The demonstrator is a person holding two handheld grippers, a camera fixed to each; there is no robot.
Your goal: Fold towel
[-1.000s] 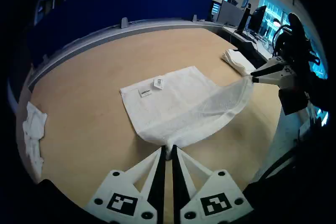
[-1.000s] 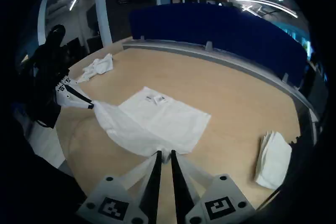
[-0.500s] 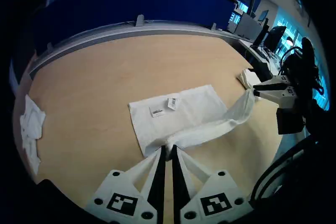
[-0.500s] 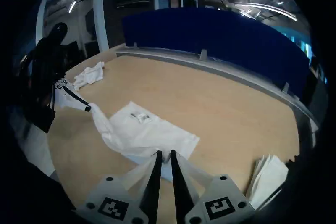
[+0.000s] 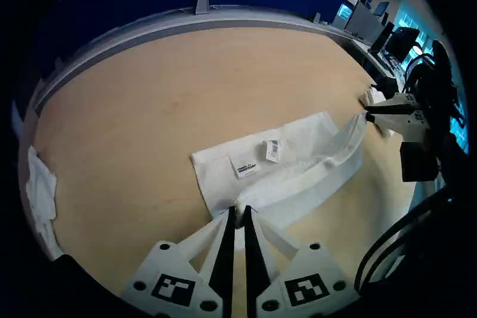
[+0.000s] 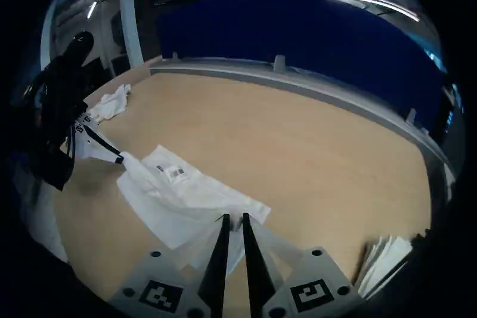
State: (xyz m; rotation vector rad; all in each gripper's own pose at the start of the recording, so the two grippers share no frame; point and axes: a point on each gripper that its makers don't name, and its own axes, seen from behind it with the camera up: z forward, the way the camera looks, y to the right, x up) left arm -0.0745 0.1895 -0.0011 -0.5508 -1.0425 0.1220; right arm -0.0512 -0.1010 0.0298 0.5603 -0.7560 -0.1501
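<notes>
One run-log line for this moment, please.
step: fold under way | left gripper: shut on towel corner | right gripper: shut on towel corner | towel: held edge raised, rest flat on table, tags up

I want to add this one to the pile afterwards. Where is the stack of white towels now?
The stack of white towels lies at the right gripper view's lower right, near the table edge, apart from the towel being folded.
</notes>
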